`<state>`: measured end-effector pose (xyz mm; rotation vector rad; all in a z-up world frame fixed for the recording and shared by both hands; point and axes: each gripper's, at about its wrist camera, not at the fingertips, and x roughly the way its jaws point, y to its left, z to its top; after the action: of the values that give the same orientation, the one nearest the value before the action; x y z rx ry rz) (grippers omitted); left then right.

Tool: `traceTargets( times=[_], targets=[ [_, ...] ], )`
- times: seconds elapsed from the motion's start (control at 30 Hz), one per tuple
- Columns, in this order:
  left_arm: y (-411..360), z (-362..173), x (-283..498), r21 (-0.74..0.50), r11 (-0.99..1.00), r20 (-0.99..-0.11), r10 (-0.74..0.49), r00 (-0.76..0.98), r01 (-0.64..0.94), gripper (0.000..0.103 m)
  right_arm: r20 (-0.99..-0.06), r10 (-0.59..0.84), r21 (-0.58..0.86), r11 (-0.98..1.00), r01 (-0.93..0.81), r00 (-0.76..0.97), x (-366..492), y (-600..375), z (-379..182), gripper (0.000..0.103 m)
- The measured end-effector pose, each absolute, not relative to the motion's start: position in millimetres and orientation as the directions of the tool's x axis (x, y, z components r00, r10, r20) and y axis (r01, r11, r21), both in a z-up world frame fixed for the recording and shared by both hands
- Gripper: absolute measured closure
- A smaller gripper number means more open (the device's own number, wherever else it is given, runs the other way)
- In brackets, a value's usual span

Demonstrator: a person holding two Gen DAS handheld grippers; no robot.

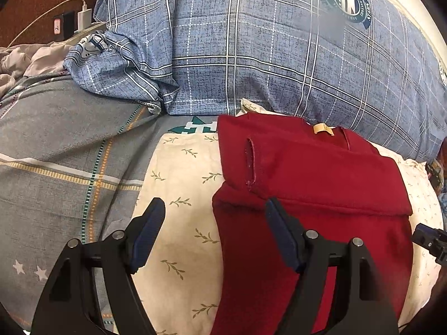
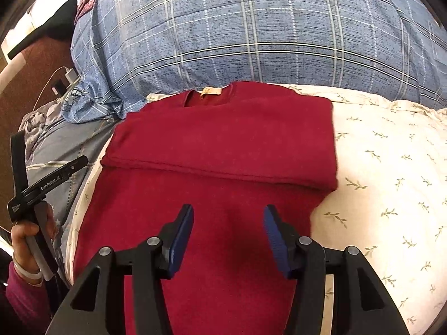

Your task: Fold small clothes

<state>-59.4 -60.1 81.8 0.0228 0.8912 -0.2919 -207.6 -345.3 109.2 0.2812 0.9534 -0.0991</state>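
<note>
Two sets of tongs, left (image 1: 215, 215) and right (image 2: 228, 219), hover with jaws apart and empty over a red sweater (image 2: 223, 145) lying on a leaf-print pillow (image 2: 391, 167) on the bed, its sides apparently folded in. Lifting the near hem evenly toward the collar label (image 2: 211, 91) should keep edges square. No containers are visible.

Open cream leaf-print pillow (image 2: 391, 167) right of the red shirt (image 2: 223, 145), and a narrower bare strip of it on the shirt's left. Walled in behind the shirt's collar by a bulky blue plaid duvet (image 2: 251, 33). Left of the shirt, flat grey bedsheet (image 1: 56, 145), then crumpled cloth and a plugged-in charger (image 1: 83, 15).
</note>
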Motion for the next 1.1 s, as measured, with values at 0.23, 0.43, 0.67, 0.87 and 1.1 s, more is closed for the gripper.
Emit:
traceTargets(
  times=[0.23,0.43,0.67,0.87,1.1],
  targets=[
    [-71.1,78.0,-53.0,-0.133,0.951,-0.763,-0.277,0.584,0.278,0.029,-0.817,-0.051,0.156,0.94,0.305,0.574,-214.3,-377.9,114.3,0.045],
    [-89.3,72.8,-36.7,-0.119,0.944,-0.766,-0.284,0.577,0.307,0.029,-0.811,-0.086,0.164,0.916,0.366,0.578,-203.4,-399.4,115.8,0.045],
    [-106.4,59.0,-16.9,-0.07,0.948,-0.779,-0.246,0.576,0.31,0.029,-0.835,-0.159,0.025,0.945,0.325,0.527,-159.2,-386.9,101.9,0.066],
    [-103.9,40.8,-4.9,-0.07,0.95,-0.807,-0.233,0.542,0.304,0.029,-0.864,-0.164,-0.006,0.948,0.318,0.475,-152.9,-394.2,81.4,0.064],
    [-107.3,52.6,5.7,-0.038,0.952,-0.79,-0.214,0.574,0.303,0.029,-0.813,-0.14,0.049,0.951,0.307,0.565,-124.7,-391.0,110.7,0.063]
  ],
)
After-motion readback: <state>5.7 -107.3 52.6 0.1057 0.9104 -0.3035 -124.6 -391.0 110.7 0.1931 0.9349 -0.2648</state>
